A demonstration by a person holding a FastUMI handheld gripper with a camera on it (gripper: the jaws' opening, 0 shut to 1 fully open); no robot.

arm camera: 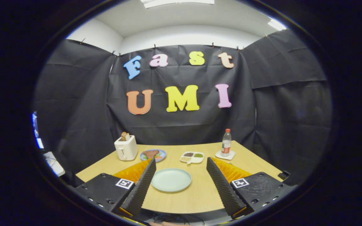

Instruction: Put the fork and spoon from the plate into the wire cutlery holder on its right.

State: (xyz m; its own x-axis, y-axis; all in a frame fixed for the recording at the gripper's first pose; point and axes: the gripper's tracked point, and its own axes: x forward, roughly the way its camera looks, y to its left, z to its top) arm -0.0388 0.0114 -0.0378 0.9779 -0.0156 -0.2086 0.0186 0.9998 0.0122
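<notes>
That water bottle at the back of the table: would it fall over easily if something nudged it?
Probably. The water bottle is tall and narrow and stands upright on a small white coaster, so a push near its cap would likely tip it. It looks like thin clear plastic, so likely light. The open tool is well short of it.

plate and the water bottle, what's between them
In the gripper view, a white divided dish of condiments sits between the plate and bottle; the gripper is open.
</notes>
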